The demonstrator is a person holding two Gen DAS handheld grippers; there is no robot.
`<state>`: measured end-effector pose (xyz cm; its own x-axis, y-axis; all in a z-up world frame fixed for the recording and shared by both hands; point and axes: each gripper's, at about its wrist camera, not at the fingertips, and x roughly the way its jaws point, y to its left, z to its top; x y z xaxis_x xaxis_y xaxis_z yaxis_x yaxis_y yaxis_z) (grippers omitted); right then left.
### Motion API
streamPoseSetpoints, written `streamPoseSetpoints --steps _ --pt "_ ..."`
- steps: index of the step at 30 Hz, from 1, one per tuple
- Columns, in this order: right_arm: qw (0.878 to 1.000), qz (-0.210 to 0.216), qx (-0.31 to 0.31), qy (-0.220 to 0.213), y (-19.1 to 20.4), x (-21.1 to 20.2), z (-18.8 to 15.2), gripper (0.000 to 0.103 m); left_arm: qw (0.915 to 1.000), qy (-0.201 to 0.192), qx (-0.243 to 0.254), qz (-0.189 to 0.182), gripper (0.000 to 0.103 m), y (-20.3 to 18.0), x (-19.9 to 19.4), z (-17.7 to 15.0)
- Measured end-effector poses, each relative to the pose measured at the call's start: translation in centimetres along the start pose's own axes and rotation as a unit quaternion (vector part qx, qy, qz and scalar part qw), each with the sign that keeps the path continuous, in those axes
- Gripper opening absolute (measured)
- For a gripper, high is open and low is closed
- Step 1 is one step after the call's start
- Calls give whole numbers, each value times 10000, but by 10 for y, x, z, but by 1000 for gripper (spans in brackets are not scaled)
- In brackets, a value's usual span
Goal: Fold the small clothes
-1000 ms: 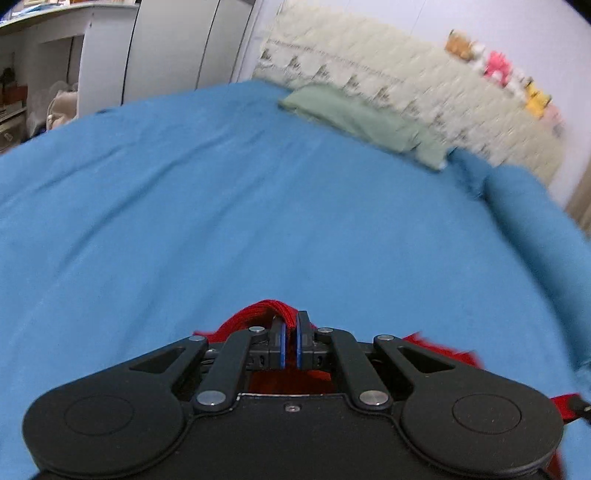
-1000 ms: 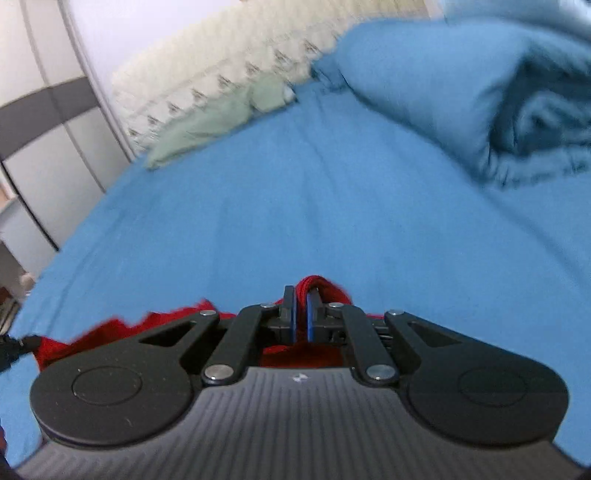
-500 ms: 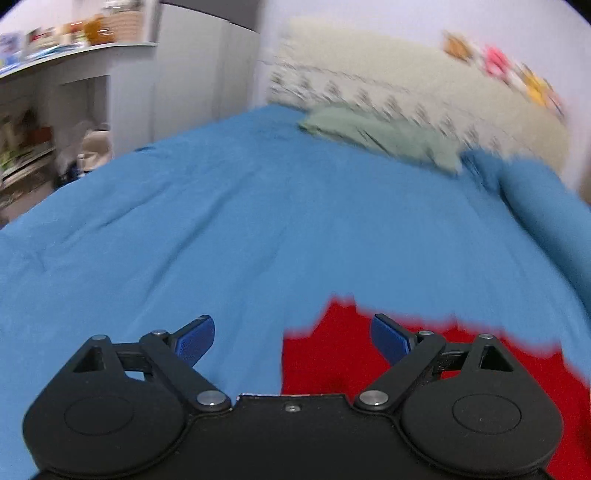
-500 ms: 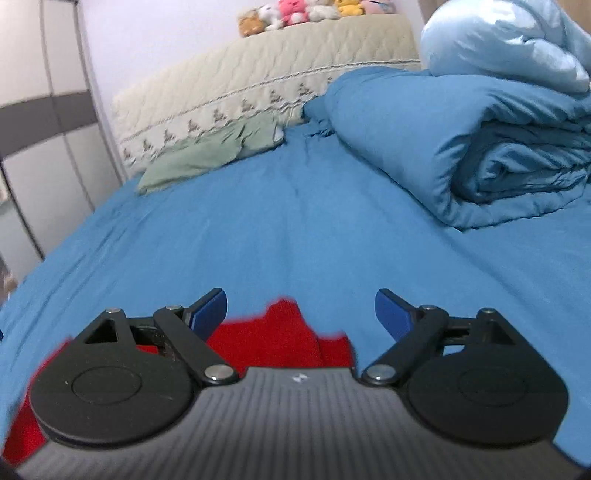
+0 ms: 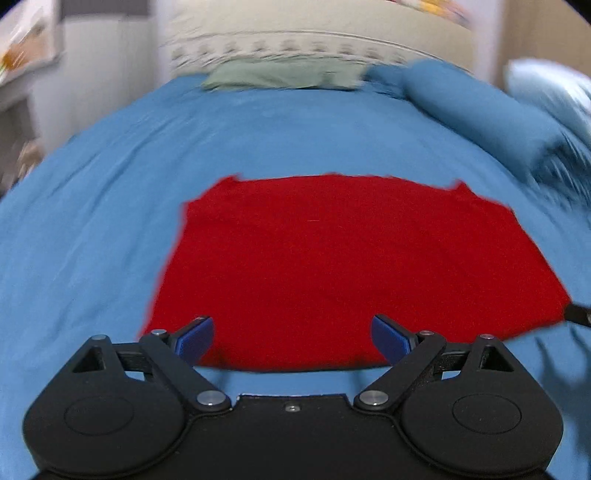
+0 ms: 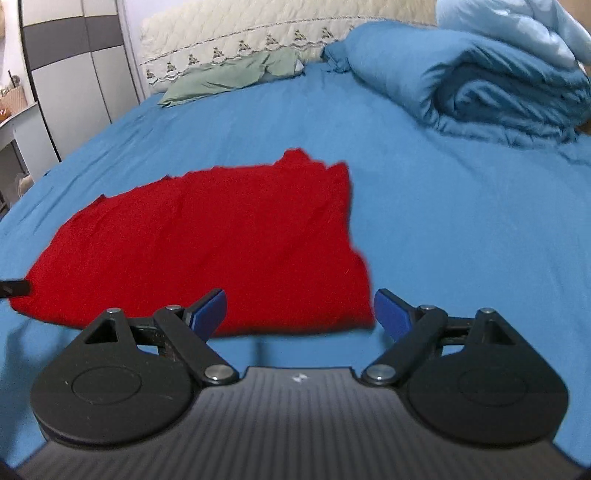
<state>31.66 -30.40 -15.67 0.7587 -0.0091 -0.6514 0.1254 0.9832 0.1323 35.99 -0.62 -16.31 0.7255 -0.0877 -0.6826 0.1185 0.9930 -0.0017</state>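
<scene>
Left wrist view looks down over the left gripper (image 5: 291, 338), whose blue-padded jaws stand wide apart with nothing pressed between them. Just beyond its fingertips lies the red garment (image 5: 351, 266), spread flat as a broad, roughly rectangular shape on the blue bedsheet (image 5: 92, 229). The garment's near edge runs across just ahead of the pads; whether they touch the cloth cannot be told.

From the right wrist camera, the right gripper (image 6: 299, 310) also has its jaws spread wide and holds nothing. The red garment (image 6: 207, 243) sits ahead and mostly to the left of this gripper, its right near corner falling between the two blue pads.

Well beyond the garment, toward the quilted cream headboard (image 6: 258, 31), a pale green cloth (image 6: 229, 75) lies on the sheet. Off to the garment's far right rests a rolled blue duvet (image 6: 480, 74). Left of the garment, past the bed's edge, stands a grey-and-white wardrobe (image 6: 74, 66).
</scene>
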Motion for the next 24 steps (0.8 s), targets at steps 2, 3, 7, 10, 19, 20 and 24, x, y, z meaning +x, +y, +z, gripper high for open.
streamPoseSetpoints --steps 2,3,7,10,19,20,24 --pt "9997 -131 174 68 5 -2 -10 101 9996 -107 219 -110 94 -22 4 1" --pt "9995 -162 238 114 7 0 -13 100 9992 -122 311 -196 95 -33 8 3" --pt "9966 -68 796 193 2 12 -24 97 9983 -98 464 -331 95 -58 23 13" --pt "9896 102 1425 140 -11 25 -27 95 9982 -23 473 -381 95 -67 36 15" --pt "9753 186 2130 -549 -34 55 -18 82 9993 77 349 -89 95 -61 71 32" --pt "9742 209 2165 -605 -35 57 -16 82 9994 100 302 -108 95 -58 75 35" --pt "9804 346 1824 -660 -27 66 -5 73 9996 279 -55 -93 95 -42 92 45"
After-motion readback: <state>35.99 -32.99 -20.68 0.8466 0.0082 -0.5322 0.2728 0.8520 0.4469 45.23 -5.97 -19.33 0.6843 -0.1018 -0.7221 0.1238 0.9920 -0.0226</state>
